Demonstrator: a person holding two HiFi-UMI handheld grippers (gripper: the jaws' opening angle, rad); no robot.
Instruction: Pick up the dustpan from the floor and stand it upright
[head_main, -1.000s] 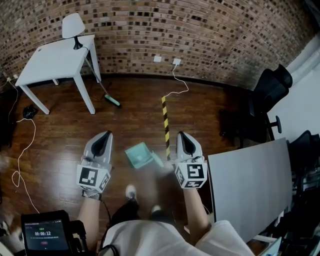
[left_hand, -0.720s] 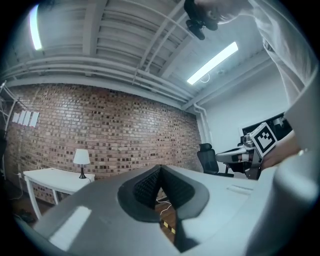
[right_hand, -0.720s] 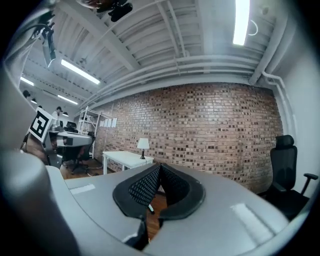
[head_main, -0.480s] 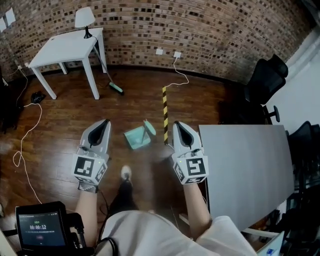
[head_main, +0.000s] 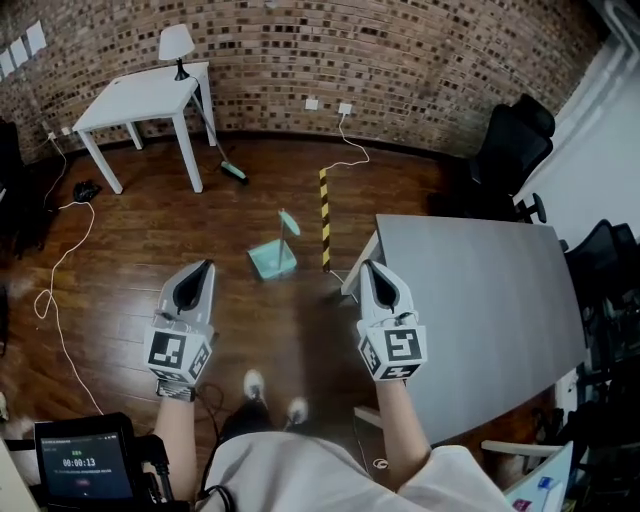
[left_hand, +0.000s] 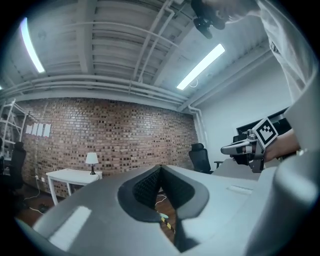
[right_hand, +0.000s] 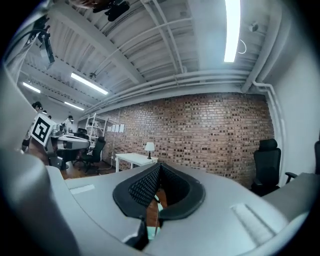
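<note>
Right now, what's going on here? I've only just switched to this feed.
A person holds a gripper in each hand above the wooden floor. The left gripper and the right gripper are both shut and empty. The teal dustpan sits on the floor ahead of them, clear of both grippers, beside the yellow-and-black striped strip. Its handle appears to point up, so it looks already stood upright, with nothing touching it.

Glossy dark wood planks on the floor (head_main: 130, 250); rough matt brick on the wall (head_main: 420, 50); smooth teal dustpan (head_main: 272, 262), likely plastic; matt grey tabletop (head_main: 480, 300); smooth white side table (head_main: 140, 98).
</note>
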